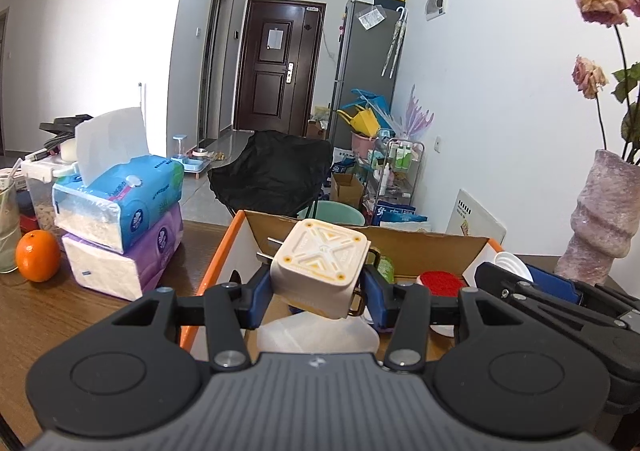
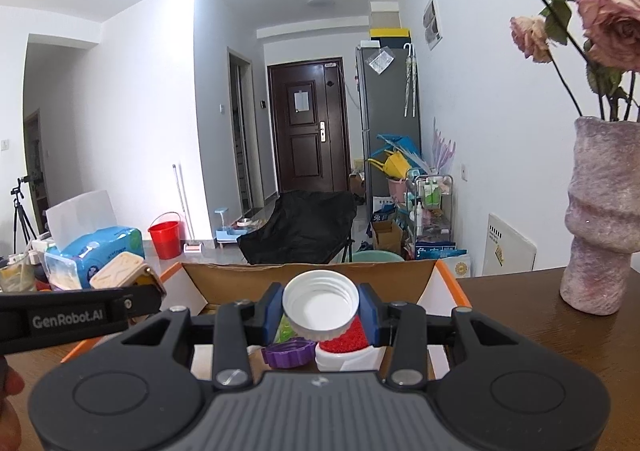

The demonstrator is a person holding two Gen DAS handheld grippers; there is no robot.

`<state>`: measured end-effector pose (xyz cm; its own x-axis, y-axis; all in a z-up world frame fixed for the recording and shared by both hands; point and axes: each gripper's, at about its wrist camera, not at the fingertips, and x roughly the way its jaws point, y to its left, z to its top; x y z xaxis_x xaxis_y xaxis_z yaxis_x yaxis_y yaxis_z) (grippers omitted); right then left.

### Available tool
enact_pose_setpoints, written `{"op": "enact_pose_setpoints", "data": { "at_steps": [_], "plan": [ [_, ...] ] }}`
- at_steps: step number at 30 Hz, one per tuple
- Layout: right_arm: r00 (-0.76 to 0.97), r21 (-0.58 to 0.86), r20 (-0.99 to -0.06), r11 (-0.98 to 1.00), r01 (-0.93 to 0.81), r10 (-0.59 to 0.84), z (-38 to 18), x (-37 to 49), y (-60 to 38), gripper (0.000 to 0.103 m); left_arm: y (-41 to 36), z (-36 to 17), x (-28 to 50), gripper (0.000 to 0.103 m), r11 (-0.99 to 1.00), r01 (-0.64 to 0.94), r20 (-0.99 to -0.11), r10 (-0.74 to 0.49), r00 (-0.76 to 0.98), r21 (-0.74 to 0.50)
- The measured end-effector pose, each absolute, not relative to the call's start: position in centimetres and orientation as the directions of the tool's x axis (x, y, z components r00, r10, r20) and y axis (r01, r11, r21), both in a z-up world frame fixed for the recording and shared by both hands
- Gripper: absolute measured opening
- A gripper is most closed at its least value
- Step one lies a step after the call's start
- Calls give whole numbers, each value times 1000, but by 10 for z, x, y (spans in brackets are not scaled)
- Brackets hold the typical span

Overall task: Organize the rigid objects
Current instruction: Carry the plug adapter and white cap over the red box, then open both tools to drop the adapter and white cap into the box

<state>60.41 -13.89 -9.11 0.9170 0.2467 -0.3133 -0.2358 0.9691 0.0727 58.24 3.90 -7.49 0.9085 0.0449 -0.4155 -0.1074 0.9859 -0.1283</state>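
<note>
**K:** Wooden table (image 1: pixel 36 315) in a flat, dark front door down the hall. Cardboard box (image 1: pixel 404 247) with orange edges sits open on it, straight ahead of both cameras.

**M:** Left tool?

**K:** Left gripper (image 1: pixel 318 283) is clamped on a cream square cup (image 1: pixel 320 269), blue pads pressing both sides. Cup is tipped, its base facing the camera, and it's up in the air over the box.

**M:** Right?

**K:** Right gripper (image 2: pixel 321 309) is pinching a white threaded cap (image 2: pixel 320 301), open side toward the lens. Also above the box. Left wrist view shows that gripper just right of the cup, near the box's right wall.

**M:** Box contents?

**K:** Purple ribbed cap (image 2: pixel 289 353), a white jar with red stuff on top (image 2: pixel 346 347), something green (image 2: pixel 286 325) partly hidden behind the jaws. Translucent white piece (image 1: pixel 316 333) below the cup, can't tell what it is.

**M:** Surroundings?

**K:** Two stacked tissue packs (image 1: pixel 120 219) left of the box, blue on purple, and an orange (image 1: pixel 38 255) beside them. Pink vase (image 2: pixel 600 219) with dried roses stands on the right, well apart from the box.
</note>
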Motion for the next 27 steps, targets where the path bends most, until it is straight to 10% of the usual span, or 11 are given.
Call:
{"op": "enact_pose_setpoints", "data": {
  "at_steps": [27],
  "plan": [
    [866,44,-467,983,-177,176,-99,654,-135,39,38,-93,640,48,988,-138,-512,86,855,-64]
  ]
}}
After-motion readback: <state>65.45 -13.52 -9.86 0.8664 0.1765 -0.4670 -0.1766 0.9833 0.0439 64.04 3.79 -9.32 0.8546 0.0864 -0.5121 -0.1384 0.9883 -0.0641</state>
